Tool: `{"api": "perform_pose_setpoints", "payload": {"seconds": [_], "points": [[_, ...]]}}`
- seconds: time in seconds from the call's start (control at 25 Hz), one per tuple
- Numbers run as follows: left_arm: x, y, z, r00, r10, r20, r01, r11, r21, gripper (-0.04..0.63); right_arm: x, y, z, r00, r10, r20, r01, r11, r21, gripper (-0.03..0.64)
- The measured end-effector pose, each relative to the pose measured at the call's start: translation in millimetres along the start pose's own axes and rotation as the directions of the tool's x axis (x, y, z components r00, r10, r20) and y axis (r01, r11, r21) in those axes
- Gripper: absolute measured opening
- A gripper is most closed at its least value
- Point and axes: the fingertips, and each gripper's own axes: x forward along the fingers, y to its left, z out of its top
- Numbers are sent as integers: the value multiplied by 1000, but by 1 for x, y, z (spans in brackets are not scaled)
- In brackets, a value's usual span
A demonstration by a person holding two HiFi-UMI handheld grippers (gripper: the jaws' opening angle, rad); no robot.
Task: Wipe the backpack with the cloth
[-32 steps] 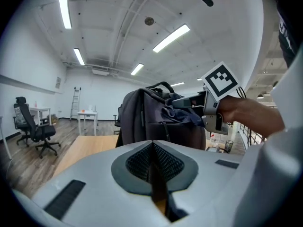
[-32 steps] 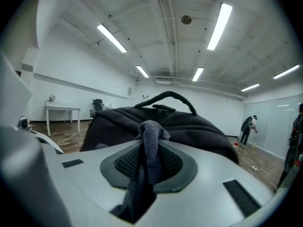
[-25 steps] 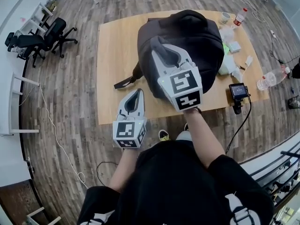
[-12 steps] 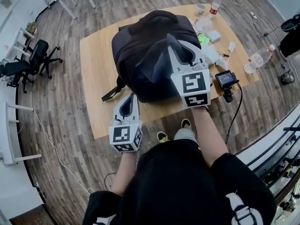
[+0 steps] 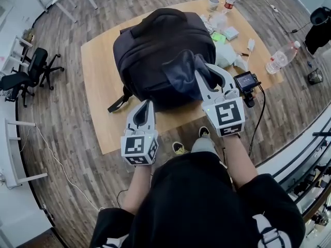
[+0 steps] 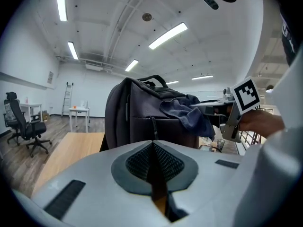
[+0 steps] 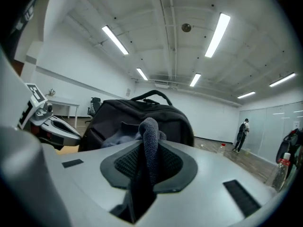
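A dark backpack (image 5: 155, 50) stands on the wooden table (image 5: 98, 71); it also fills the middle of the left gripper view (image 6: 137, 119) and the right gripper view (image 7: 142, 115). A dark blue-grey cloth (image 5: 182, 72) is draped on the backpack's near right side. My right gripper (image 5: 199, 68) is shut on the cloth (image 7: 150, 141), which is pinched between its jaws. My left gripper (image 5: 146, 106) is shut with nothing in it, just in front of the backpack's near left corner, beside a loose strap (image 5: 118, 103).
At the table's right end lie bottles (image 5: 279, 60), a cup (image 5: 212, 3), white and green packets (image 5: 225, 50) and a small camera (image 5: 245, 81) with a cable. Office chairs (image 5: 26, 74) stand on the wood floor at the left. A person (image 7: 243, 134) stands far off.
My right gripper has drawn the cloth down the backpack's near side toward the table's front edge. My left gripper has shifted slightly by the backpack's near corner.
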Motion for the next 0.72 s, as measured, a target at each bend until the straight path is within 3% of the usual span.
{"api": "perform_pose_setpoints", "payload": {"seconds": [0.16,0.44,0.6,0.72], "points": [[-8,5,-1,1000,25,3,-25,1000,-4,17,20,56,17,987,153,42,-156,985,73,75],[-40,33,-11,992,125,-4,-125,991,-41,17,47,145,51,932,346,104,-354,933,63,75],[-53,42,-16,986,168,-9,-168,984,-52,17,45,166,52,928,357,104,-349,933,-87,75],[-50,38,-21,987,160,-21,-161,985,-57,17,39,165,49,923,364,122,-354,930,-99,75]]}}
